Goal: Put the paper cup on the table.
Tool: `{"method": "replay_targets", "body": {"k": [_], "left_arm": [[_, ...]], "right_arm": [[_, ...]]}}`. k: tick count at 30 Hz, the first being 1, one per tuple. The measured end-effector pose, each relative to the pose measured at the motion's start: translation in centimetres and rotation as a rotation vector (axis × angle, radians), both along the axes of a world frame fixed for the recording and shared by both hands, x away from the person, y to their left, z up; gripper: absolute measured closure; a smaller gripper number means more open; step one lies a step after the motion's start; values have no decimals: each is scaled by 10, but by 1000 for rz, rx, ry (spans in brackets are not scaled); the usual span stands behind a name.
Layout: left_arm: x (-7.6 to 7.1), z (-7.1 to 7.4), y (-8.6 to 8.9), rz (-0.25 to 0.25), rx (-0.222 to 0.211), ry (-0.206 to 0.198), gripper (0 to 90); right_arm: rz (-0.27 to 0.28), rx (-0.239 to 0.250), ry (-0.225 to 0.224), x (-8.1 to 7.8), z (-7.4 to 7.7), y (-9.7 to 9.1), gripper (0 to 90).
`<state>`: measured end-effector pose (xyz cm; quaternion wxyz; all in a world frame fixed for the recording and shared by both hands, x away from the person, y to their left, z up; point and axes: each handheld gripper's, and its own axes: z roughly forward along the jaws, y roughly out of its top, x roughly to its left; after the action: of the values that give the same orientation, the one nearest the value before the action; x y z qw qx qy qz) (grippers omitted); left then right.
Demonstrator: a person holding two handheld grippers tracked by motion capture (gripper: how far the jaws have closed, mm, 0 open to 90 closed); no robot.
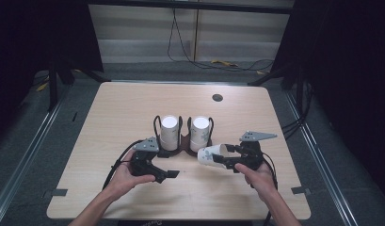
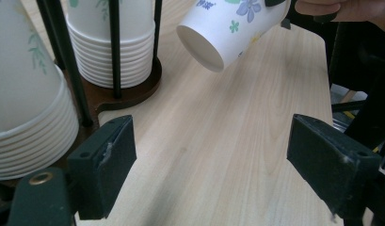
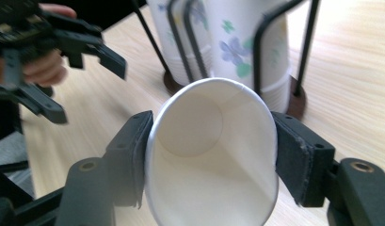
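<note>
A white paper cup with a flower print (image 1: pixel 210 154) lies on its side above the table, its bottom toward the left. My right gripper (image 1: pixel 224 157) is shut on it near the rim. In the right gripper view the pads squeeze the cup (image 3: pixel 199 188) into an oval, and I look into its mouth. My left gripper (image 1: pixel 165 165) is open over bare wood, left of the cup. Its jaws (image 2: pixel 228 165) stand wide with nothing between them, and the cup (image 2: pixel 228 33) hangs beyond them. Two stacks of upside-down cups (image 1: pixel 169 132) (image 1: pixel 199 134) stand in a dark wire holder (image 1: pixel 184 141).
The light wooden table (image 1: pixel 133 113) has a round cable hole (image 1: pixel 217 98) at the back right. Bare wood lies in front of the holder and on both sides. Dark curtains and floor cables (image 1: pixel 218 63) surround the table.
</note>
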<state>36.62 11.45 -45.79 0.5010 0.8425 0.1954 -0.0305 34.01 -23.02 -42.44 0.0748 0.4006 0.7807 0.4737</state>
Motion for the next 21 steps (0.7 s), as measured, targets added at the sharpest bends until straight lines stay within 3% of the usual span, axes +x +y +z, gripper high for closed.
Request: {"method": "replay_targets", "body": {"k": [5, 9, 12, 15, 19, 21], "left_arm": [[2, -1, 2, 8, -1, 3, 161], [3, -3, 6, 14, 6, 4, 161], [6, -6, 8, 16, 20, 21, 161], [9, -8, 10, 27, 28, 28, 161], [12, -8, 10, 38, 26, 31, 161], [13, -7, 10, 35, 31, 27, 161]], "right_arm": [[-29, -50, 16, 5, 5, -9, 348], [-61, -76, 23, 14, 17, -20, 348], [-74, -87, 27, 19, 18, -23, 348], [-74, -142, 53, 26, 12, -22, 347], [-95, -174, 56, 31, 13, -25, 347], [-106, -166, 70, 35, 16, -27, 347]]}}
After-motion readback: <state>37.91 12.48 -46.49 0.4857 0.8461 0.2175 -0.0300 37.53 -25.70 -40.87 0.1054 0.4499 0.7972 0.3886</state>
